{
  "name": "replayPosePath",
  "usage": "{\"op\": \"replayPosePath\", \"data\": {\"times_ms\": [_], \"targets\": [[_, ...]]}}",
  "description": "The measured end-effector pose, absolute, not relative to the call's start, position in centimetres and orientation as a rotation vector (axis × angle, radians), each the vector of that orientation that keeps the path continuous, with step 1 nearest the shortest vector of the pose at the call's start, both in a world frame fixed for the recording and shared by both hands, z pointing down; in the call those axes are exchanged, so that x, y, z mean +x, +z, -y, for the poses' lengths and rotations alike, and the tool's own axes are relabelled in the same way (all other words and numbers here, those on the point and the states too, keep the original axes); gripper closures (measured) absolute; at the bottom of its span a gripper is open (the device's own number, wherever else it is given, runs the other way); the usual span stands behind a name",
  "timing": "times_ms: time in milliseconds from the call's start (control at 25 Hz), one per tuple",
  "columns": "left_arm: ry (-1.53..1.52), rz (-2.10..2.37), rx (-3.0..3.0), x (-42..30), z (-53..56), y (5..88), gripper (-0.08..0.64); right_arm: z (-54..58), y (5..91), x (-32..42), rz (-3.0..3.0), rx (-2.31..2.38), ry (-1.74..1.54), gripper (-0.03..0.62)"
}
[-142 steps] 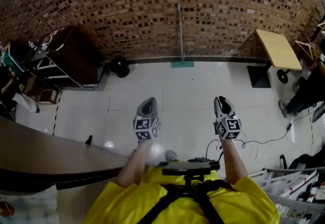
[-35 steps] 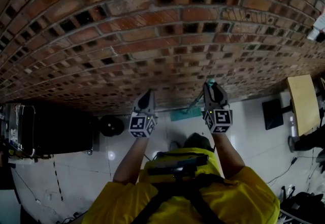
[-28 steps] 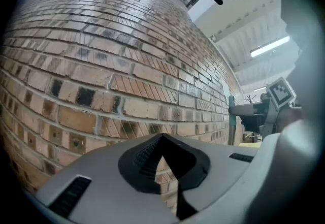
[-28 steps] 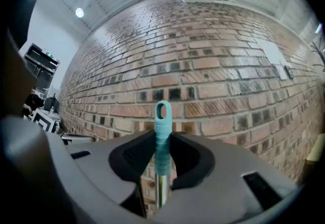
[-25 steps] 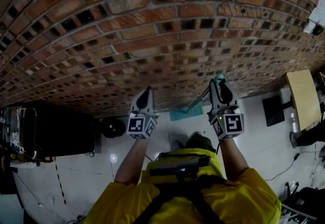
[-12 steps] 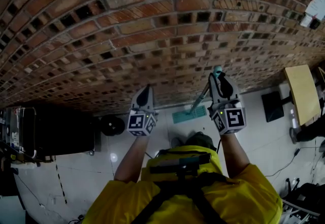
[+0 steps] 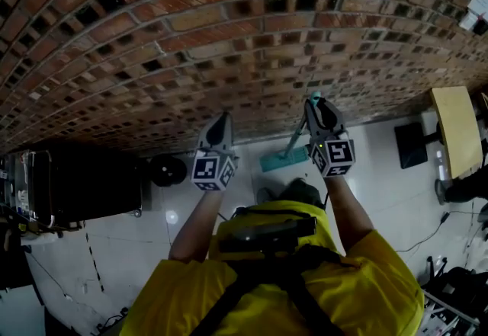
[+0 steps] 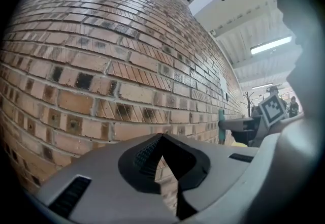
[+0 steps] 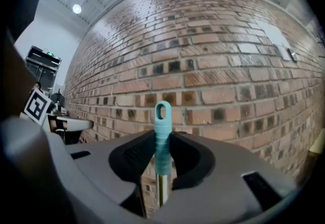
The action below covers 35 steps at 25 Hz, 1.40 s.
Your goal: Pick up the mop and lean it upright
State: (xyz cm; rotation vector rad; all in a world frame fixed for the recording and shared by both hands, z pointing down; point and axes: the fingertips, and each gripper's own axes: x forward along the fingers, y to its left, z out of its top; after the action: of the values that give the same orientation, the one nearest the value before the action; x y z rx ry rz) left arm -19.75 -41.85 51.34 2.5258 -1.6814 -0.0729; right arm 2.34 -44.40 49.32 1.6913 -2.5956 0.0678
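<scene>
The mop stands nearly upright close to the brick wall [image 7: 229, 37], its teal pad [image 7: 284, 159] on the floor by the wall's foot. Its metal pole [image 7: 296, 138] slants up to a teal grip with a loop end [image 9: 162, 116]. My right gripper [image 7: 315, 106] is shut on that teal grip [image 9: 162, 148] just below the loop. My left gripper [image 7: 220, 121] is held up beside it, to the left, jaws shut with nothing between them [image 8: 162, 139]. In the left gripper view the right gripper [image 8: 249, 129] and the teal grip [image 8: 221, 125] show at the right.
A dark cabinet [image 7: 69, 182] stands at the wall to the left, with a round black object [image 7: 168, 169] beside it. A wooden table [image 7: 455, 129] and its black base [image 7: 412, 145] stand to the right. Cables lie on the white floor [image 7: 381, 190] at the right.
The person has walked from mid-room up to the wall. Over the last second the right gripper, shut on the mop handle, shifted slightly left and toward the wall; the left gripper barely moved.
</scene>
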Motion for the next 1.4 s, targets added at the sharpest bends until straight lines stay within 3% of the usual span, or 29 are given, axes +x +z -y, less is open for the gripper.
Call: {"op": "replayPosePath", "data": {"times_ms": [560, 1120, 1240, 1400], "targets": [[0.011, 1.678, 2.534, -17.8, 42.6, 53.5, 0.555, 50.9, 67.6, 2.4, 2.373, 1.584, 0.3, 0.488], [0.093, 1.608, 2.467, -16.7, 44.5, 57.5, 0.555, 57.6, 69.0, 0.5, 2.253, 1.636, 0.356, 0.485], [0.105, 1.617, 2.46, -16.9, 44.6, 57.7, 0.555, 57.7, 68.7, 0.3, 2.279, 1.631, 0.349, 0.43], [0.103, 1.62, 2.441, -17.3, 44.7, 57.9, 0.555, 56.8, 67.2, 0.5, 2.291, 1.648, 0.317, 0.43]]}}
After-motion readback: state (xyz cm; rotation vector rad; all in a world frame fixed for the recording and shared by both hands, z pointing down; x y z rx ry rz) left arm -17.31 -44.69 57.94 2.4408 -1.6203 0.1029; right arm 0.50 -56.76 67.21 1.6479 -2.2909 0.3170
